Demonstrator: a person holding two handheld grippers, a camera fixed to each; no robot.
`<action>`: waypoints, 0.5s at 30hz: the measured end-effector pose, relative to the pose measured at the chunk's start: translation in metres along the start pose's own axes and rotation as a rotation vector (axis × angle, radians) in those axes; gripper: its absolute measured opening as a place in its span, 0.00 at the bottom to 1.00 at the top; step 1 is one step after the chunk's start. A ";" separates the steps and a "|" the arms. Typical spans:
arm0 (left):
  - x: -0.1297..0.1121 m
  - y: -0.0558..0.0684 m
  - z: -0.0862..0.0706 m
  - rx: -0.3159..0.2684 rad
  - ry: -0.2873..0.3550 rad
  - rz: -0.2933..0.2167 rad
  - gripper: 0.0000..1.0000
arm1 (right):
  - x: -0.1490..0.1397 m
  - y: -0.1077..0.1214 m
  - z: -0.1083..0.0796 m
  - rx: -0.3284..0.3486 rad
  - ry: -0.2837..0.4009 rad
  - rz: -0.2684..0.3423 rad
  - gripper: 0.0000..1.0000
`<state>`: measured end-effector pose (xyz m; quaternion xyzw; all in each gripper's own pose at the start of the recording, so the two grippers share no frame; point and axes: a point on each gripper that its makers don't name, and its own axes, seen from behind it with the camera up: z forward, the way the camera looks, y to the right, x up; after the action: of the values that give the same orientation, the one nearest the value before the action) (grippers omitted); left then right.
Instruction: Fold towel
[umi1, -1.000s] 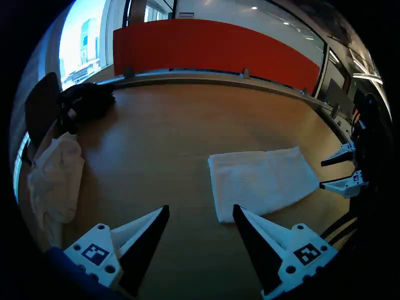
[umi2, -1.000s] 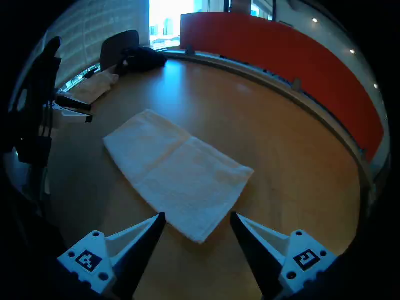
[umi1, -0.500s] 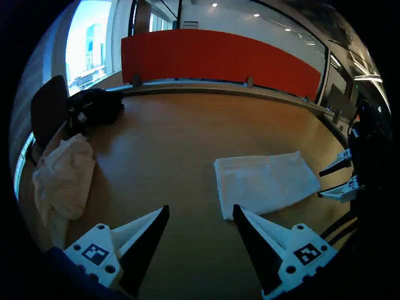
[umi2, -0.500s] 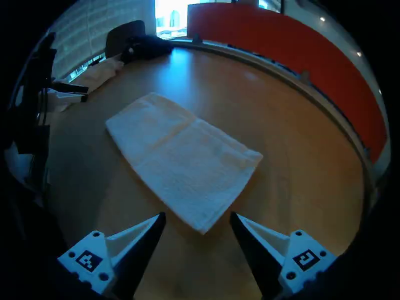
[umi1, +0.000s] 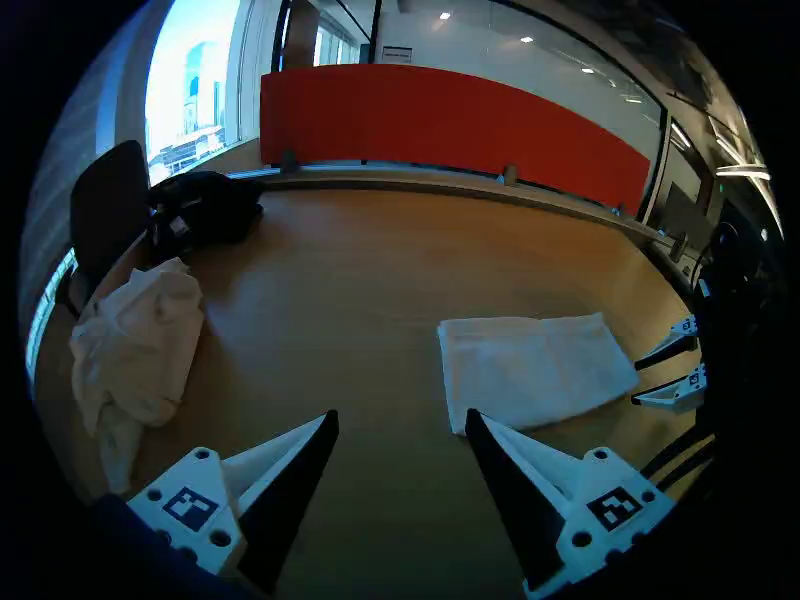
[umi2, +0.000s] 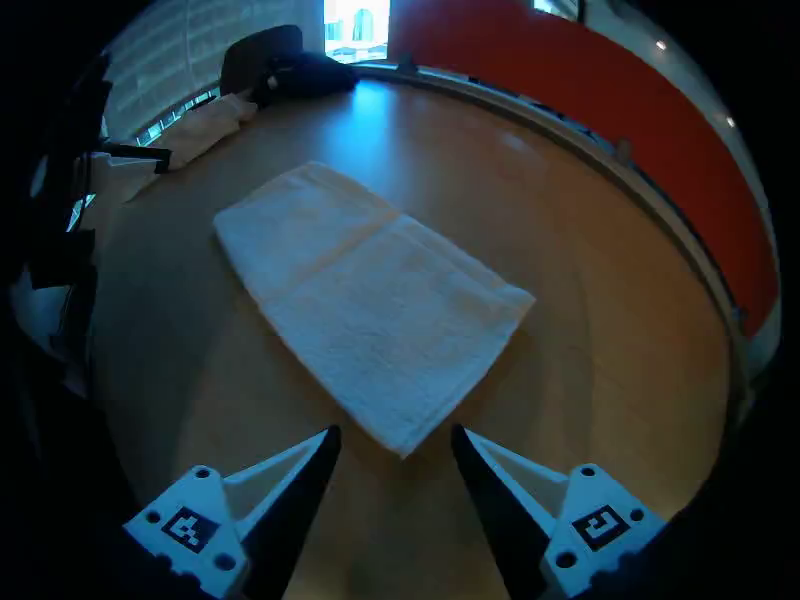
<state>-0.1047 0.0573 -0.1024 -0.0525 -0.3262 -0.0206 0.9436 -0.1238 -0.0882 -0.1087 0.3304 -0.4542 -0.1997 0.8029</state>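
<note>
The white towel (umi2: 370, 305) lies flat mid-frame on the wooden surface (umi2: 600, 330), its near corner just ahead of the right gripper (umi2: 395, 430), jaws spread and empty. The left gripper (umi1: 400, 415) hangs with jaws spread, a crumpled cloth (umi1: 135, 350) at frame left.

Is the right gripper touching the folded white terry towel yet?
Apart. In the right gripper view the right gripper is open, and bare wooden table shows between each finger and the folded white towel.
</note>
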 end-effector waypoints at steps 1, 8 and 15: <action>0.000 0.000 -0.001 0.000 0.000 -0.001 0.94 | 0.000 0.000 0.000 0.002 -0.001 0.005 0.78; -0.001 -0.002 -0.004 0.004 0.000 -0.005 0.94 | -0.004 0.002 0.002 0.016 -0.004 0.019 0.62; -0.002 -0.005 -0.005 0.008 -0.003 -0.009 0.94 | -0.007 0.003 0.006 0.029 -0.006 0.027 0.48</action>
<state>-0.1036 0.0523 -0.1070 -0.0475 -0.3281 -0.0234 0.9432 -0.1327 -0.0842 -0.1088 0.3351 -0.4640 -0.1832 0.7993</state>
